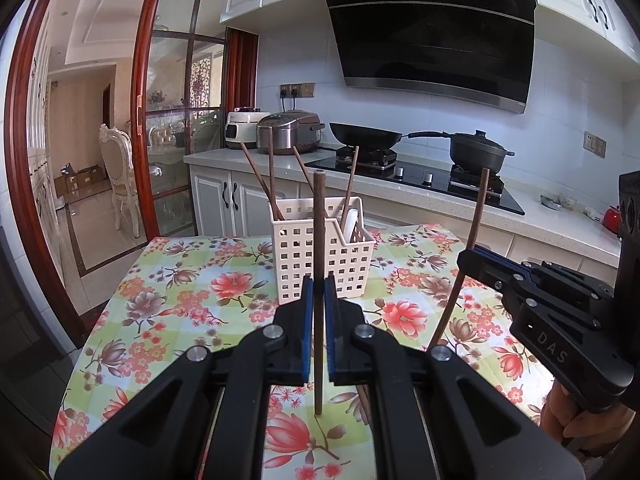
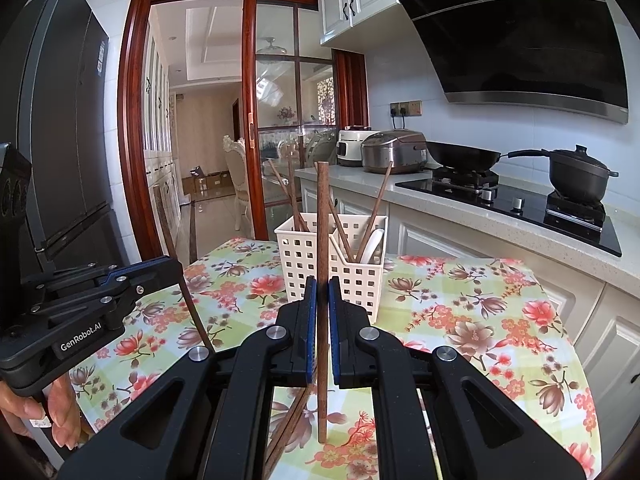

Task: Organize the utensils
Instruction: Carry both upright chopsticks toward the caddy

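While several chopsticks (image 1: 271, 172) and a white spoon (image 2: 372, 244) already stand in the white holder (image 1: 320, 256) on the floral bench (image 1: 180, 280), each gripper's jaws are clamped on one upright chopstick, left (image 1: 319, 264) and right (image 2: 322, 264), both apparently still to be dropped in.

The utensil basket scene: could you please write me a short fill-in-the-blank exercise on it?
1. Each tool, left and right, is shut on one ____.
2. The white basket stands on a ____ tablecloth.
3. The basket has ____ compartments.
4. On the stove, the pot wears a ____.

Answers: chopstick; floral; two; lid
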A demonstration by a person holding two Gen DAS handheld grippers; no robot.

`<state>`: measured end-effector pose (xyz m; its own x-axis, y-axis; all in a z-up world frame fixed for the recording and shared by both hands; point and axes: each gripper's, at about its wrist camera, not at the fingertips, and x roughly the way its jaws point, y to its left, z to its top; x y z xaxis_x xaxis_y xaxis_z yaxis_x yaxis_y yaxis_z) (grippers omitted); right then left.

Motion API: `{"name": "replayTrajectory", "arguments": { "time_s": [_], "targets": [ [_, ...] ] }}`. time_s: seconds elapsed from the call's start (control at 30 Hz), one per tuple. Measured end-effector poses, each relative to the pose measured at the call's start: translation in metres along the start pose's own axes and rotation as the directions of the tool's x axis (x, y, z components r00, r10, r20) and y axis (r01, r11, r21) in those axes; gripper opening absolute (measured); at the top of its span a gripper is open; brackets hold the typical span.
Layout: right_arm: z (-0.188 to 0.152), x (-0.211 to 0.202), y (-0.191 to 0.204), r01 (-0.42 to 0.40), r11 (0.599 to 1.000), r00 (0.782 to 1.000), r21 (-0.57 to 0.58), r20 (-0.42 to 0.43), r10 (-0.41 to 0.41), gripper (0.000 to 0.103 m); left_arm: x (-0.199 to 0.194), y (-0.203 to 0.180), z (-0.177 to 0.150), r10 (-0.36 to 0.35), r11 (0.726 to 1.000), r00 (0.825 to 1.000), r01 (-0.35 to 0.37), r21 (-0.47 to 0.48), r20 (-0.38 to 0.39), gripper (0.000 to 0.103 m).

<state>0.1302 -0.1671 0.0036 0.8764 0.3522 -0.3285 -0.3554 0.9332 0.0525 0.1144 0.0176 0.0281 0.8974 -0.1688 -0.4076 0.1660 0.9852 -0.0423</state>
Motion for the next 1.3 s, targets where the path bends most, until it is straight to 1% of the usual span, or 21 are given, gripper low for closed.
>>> {"name": "replayTrajectory", "arguments": {
  "time_s": [0.33, 0.47, 0.6, 0.67, 0.8, 0.9, 1.07, 1.3],
  "targets": [
    [0.019, 0.002, 0.003, -0.013, 1.000, 1.000, -0.025, 0.023, 0.014, 0.006, -0.002, 0.004, 0.014, -0.014, 1.000, 0.999, 0.014, 0.007, 0.029, 0.005],
    [0.036, 0.004, 0.000, -0.020, 0.999, 0.999, -0.030, 0.041, 0.021, 0.006, -0.001, 0.010, 0.024, -0.051, 0.999, 0.998, 0.051, -0.019, 0.023, 0.005],
    [0.052, 0.003, 0.002, -0.011, 0.998, 0.998, -0.057, 0.062, 0.014, 0.006, -0.004, 0.013, 0.036, -0.057, 0.998, 0.998, 0.057, -0.006, 0.033, 0.005],
    [0.062, 0.004, 0.002, -0.001, 0.997, 0.997, -0.074, 0.072, 0.006, 0.006, -0.004, 0.013, 0.046, -0.062, 0.998, 0.997, 0.061, 0.008, 0.042, 0.005],
    [0.080, 0.013, -0.004, 0.006, 0.997, 0.997, -0.072, 0.077, 0.000, 0.006, -0.001, 0.018, 0.069, -0.071, 0.997, 0.996, 0.071, 0.006, 0.055, 0.005],
    [0.093, 0.027, -0.012, 0.007, 0.998, 0.998, -0.063, 0.062, -0.003, 0.006, 0.006, 0.021, 0.089, -0.059, 0.998, 0.996, 0.059, 0.012, 0.066, 0.005],
    [0.114, 0.051, -0.026, -0.001, 1.000, 0.999, -0.025, 0.034, 0.002, 0.006, 0.019, 0.026, 0.126, -0.077, 0.997, 0.994, 0.079, -0.021, 0.074, 0.005],
    [0.137, 0.075, -0.033, 0.021, 0.999, 0.999, -0.034, 0.028, -0.020, 0.006, 0.043, 0.023, 0.165, -0.039, 0.999, 0.994, 0.040, -0.004, 0.101, 0.006]
  ]
}}
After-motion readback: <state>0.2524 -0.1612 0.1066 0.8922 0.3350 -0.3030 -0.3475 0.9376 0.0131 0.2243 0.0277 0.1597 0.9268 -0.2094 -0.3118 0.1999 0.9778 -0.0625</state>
